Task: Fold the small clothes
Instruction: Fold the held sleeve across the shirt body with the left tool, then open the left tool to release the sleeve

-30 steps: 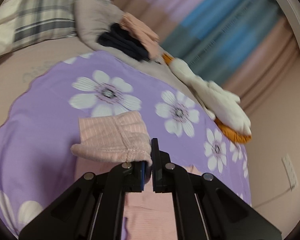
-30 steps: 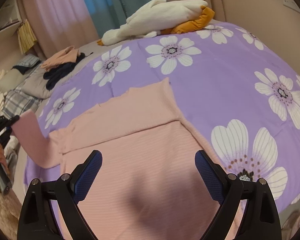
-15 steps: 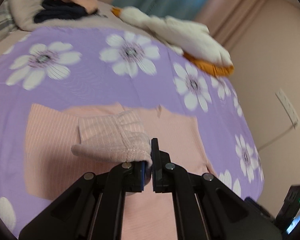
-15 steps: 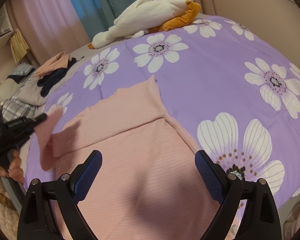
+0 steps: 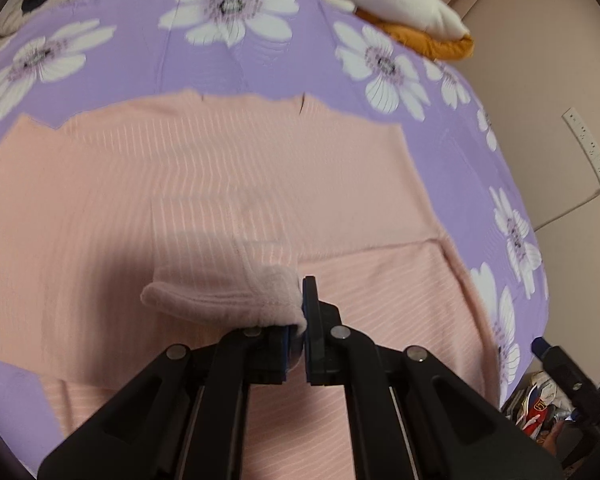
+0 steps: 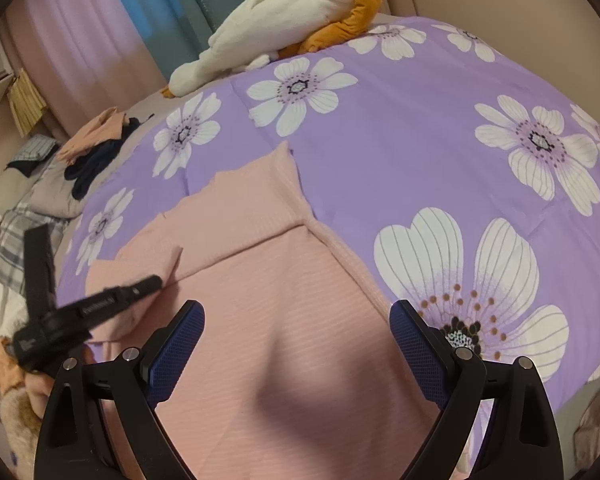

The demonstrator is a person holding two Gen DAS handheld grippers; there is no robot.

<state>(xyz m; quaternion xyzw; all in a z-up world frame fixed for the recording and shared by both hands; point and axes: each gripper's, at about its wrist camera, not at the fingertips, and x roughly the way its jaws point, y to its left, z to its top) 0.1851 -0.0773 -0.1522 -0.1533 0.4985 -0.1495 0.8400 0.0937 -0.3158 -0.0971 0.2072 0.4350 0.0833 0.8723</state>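
While your left gripper pinches the pink sleeve cuff just ahead of its tips, the pink top lies flat under your wide-open right gripper. Its printed lettering is too blurry to read.

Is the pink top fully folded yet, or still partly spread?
Partly folded: the left tool holds the sleeve cuff over the pink top, whose body lies spread.

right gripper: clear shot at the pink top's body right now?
Probably yes. The right gripper is open, empty and hovers directly over the pink top with nothing between. The left gripper, shut on the sleeve cuff, sits off to the side.
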